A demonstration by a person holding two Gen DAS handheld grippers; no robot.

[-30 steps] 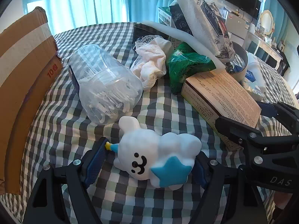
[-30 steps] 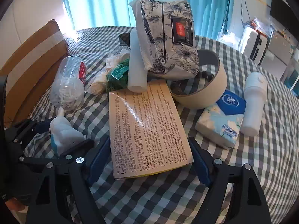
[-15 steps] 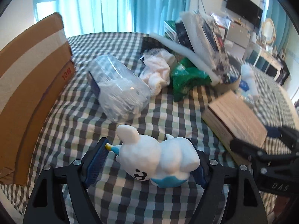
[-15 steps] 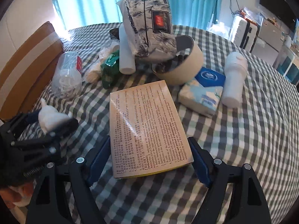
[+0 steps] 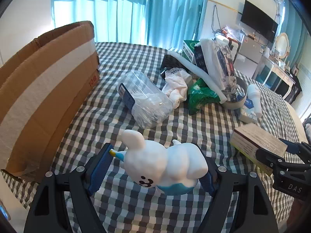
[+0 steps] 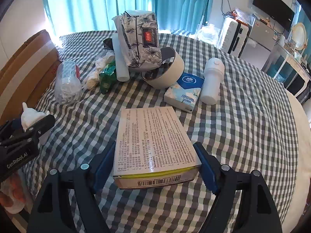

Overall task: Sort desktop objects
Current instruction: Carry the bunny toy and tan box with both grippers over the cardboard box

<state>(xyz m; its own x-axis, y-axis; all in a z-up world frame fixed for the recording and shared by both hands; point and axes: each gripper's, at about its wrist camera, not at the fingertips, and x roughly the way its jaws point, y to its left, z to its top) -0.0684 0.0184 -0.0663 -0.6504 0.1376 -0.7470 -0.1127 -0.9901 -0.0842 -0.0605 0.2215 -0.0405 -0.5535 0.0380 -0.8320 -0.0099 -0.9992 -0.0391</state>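
Open checked cloth [image 6: 243, 116] lies right of the white cylindrical bottle [image 6: 211, 81] and along the near edge, giving free passage. A bare strip of cloth runs between the brown cardboard box wall [image 5: 44, 89] on the left and the clear plastic jar lying on its side [image 5: 145, 104]. The centre is blocked by a pile: crumpled white cloth [image 5: 176, 87], green foil bag [image 5: 202, 97], flower-printed tissue pack [image 6: 140, 38] leaning on a round grey tin [image 6: 165, 73], and a blue-and-white tissue packet [image 6: 182, 95] touching the bottle.
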